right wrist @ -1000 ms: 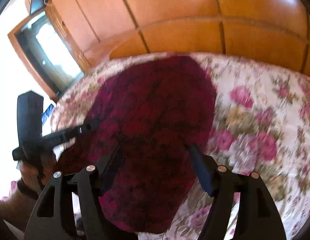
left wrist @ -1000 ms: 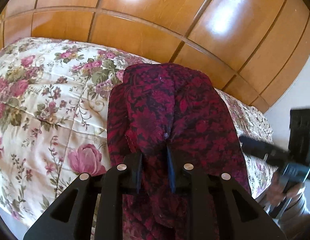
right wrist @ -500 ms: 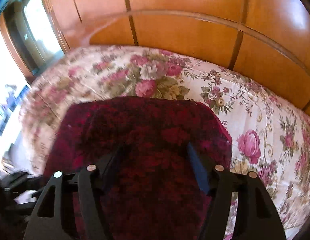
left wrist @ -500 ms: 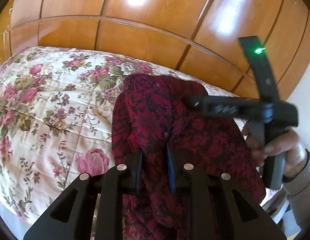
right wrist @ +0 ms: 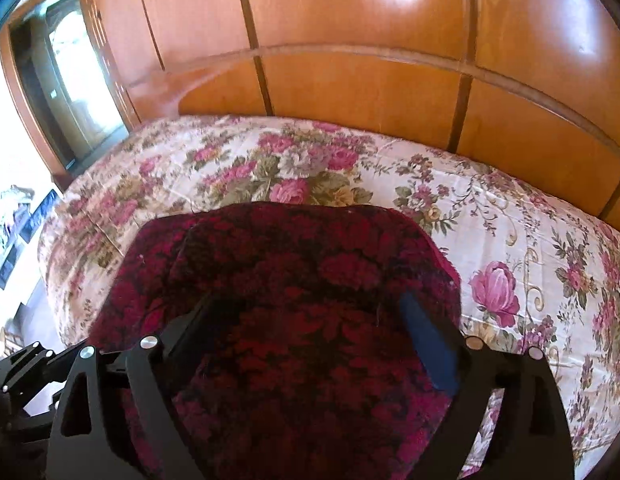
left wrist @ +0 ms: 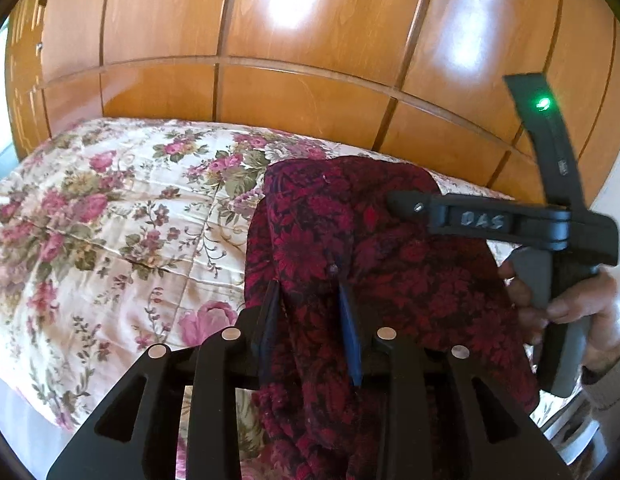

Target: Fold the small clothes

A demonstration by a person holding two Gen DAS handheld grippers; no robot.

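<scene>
A dark red floral garment (left wrist: 390, 280) lies folded on the flowered bedspread (left wrist: 110, 220). My left gripper (left wrist: 308, 292) is at its near edge with a thick fold of the cloth filling the gap between its fingers. Its jaws are opening, and the pads still touch the cloth on both sides. My right gripper (right wrist: 306, 298) hovers over the garment (right wrist: 302, 248) with its jaws opening wide and nothing pinched between them. In the left wrist view the right gripper (left wrist: 406, 202) reaches over the cloth's far right part, held by a hand (left wrist: 578, 308).
A glossy wooden wardrobe wall (left wrist: 310, 60) rises right behind the bed. The bedspread (right wrist: 530, 240) stretches out past the garment on both sides. A mirror or window in a wooden frame (right wrist: 70, 80) stands at the left. Part of the left gripper (right wrist: 30, 364) shows at the lower left.
The right gripper swung in over the garment and its jaws spread much wider. The left gripper's fingers parted a little around the fold and it tilted slightly.
</scene>
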